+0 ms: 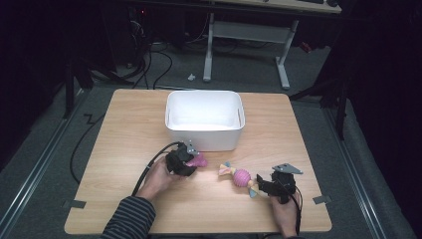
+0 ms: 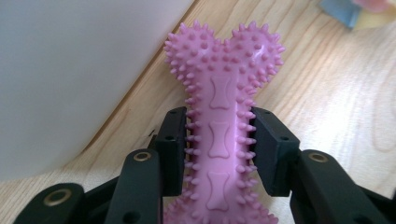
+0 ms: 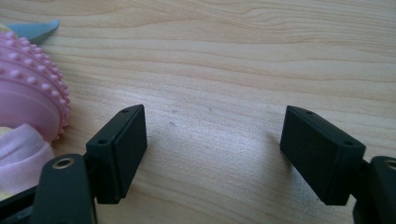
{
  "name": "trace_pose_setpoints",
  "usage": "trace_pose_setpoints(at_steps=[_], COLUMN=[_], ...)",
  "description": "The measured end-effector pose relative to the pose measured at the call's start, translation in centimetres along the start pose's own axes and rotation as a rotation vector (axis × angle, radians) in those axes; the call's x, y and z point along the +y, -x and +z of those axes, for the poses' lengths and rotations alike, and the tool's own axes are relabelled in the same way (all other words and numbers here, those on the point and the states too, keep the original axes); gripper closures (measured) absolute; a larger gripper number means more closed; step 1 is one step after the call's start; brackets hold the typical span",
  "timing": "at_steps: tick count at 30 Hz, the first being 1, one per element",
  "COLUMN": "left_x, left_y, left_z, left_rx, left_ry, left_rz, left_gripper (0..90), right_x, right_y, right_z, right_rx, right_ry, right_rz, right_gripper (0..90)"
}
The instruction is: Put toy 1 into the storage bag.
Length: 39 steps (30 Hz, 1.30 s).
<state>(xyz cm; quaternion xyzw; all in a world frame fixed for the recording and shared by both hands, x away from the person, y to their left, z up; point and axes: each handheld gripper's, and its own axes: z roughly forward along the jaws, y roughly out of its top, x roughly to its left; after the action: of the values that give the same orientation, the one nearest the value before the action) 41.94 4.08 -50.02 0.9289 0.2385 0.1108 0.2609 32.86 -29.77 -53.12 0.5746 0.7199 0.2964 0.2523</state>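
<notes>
Two pads of left gripper point(image 2: 219, 149) clamp unlabelled pink bone toy point(image 2: 222, 126).

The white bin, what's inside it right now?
The white bin looks empty: bare white floor and far walls show. Its near wall covers the front strip of the floor.

A white rectangular plastic bin point(image 1: 204, 119) stands on the light wooden table point(image 1: 129, 124), toward its far edge and about midway across. Just before the bin's near wall, slightly to the left, lies a pink spiked rubber bone toy point(image 1: 197, 161) between the jaws of the left gripper point(image 1: 188, 160), close beside that wall point(image 2: 70, 79). To the right of the bone and nearer the table's front edge lies a pink knobbed ball toy with pastel cloth ends point(image 1: 241, 178), and the right gripper point(image 1: 263, 186) sits just right of it, over bare tabletop point(image 3: 215, 93).
</notes>
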Motion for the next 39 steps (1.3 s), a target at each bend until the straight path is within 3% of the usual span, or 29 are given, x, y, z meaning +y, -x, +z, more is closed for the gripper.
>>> trace_pose_setpoints(at_steps=[3,9,18,26,32,39], left_x=[0.1,0.0,-0.1,-0.6,-0.7,-0.5], left_y=[0.4,0.5,1.4,1.8,1.5,2.0], left_z=[-0.5,-1.3,-3.8,-5.5,-7.2,-9.2], left_rx=[0.004,-0.027,-0.014,-0.015,-0.026,-0.036], left_ry=[0.005,0.012,0.054,0.061,0.111,0.139], left_rz=[0.005,-0.017,-0.014,-0.059,-0.104,-0.12], left_gripper=[58.8,58.9,59.0,59.0,59.1,59.1], right_x=[0.0,0.0,0.0,0.0,0.0,0.0], right_y=[0.0,0.0,0.0,0.0,0.0,0.0], right_z=[0.0,0.0,0.0,0.0,0.0,0.0], right_rx=[0.0,0.0,0.003,0.003,0.003,0.005], right_ry=[0.0,-0.001,0.0,0.0,0.0,0.001], right_rz=[0.0,0.0,-0.001,-0.001,-0.002,-0.005], right_gripper=[23.0,23.1,23.1,23.1,23.1,23.1])
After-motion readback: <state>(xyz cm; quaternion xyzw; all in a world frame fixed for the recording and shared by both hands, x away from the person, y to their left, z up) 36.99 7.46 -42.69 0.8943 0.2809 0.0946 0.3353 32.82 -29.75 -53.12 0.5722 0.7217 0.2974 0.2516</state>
